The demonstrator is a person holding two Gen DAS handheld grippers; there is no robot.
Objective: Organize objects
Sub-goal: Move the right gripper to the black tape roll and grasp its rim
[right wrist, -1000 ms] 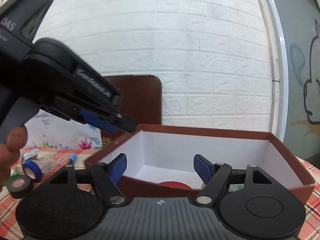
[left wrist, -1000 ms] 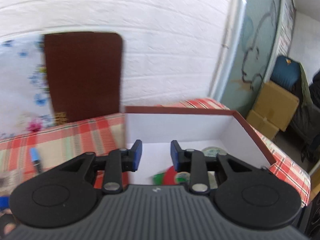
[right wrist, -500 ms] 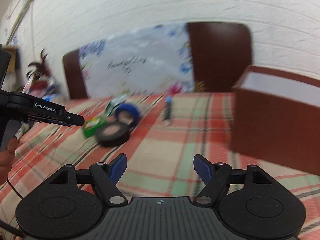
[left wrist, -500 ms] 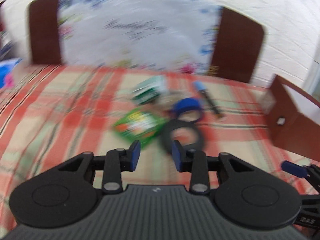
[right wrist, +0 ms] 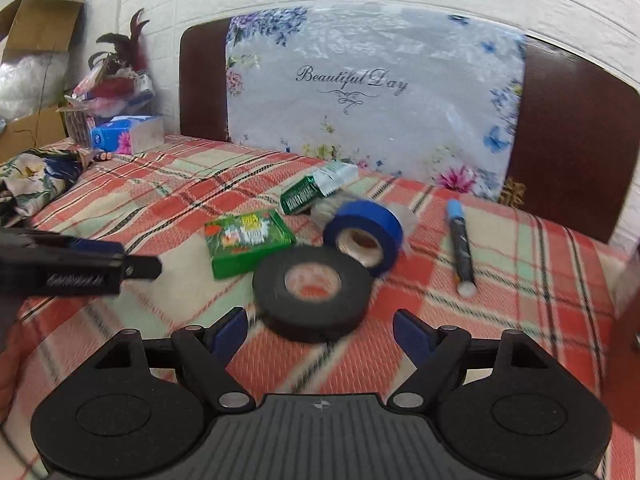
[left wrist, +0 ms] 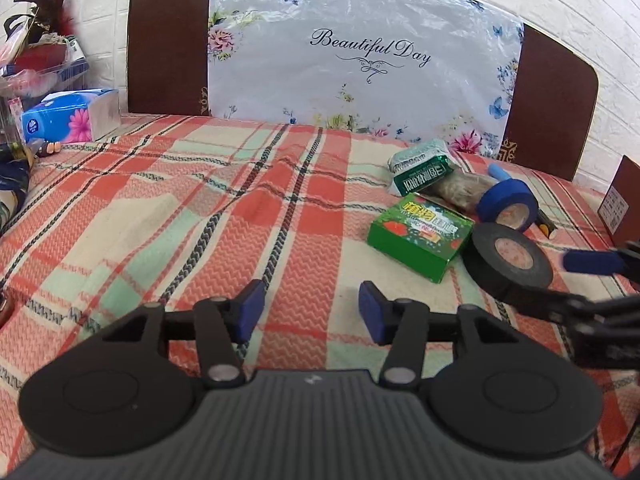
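Note:
A black tape roll (right wrist: pixel 312 290) lies flat on the plaid cloth just ahead of my open, empty right gripper (right wrist: pixel 320 330). Behind it stand a blue tape roll (right wrist: pixel 362 234), a green box (right wrist: pixel 246 240), a green-white packet (right wrist: pixel 316 190) and a blue-capped marker (right wrist: pixel 460 246). In the left wrist view my open, empty left gripper (left wrist: pixel 310 312) hovers over bare cloth, left of the green box (left wrist: pixel 418 234), the black roll (left wrist: pixel 508 262) and the blue roll (left wrist: pixel 506 204). The right gripper's finger (left wrist: pixel 592 262) shows at the right edge.
A brown box corner (left wrist: pixel 622 200) stands at the far right. A floral "Beautiful Day" board (left wrist: pixel 360 64) leans on a brown headboard (left wrist: pixel 168 40). A tissue box (left wrist: pixel 68 120) and clutter sit at the back left. A floral cloth (right wrist: pixel 32 180) lies at the left.
Both grippers swung left, away from the brown box, to face the pile of objects. The left jaws opened wider. The right gripper came closer to the black tape roll.

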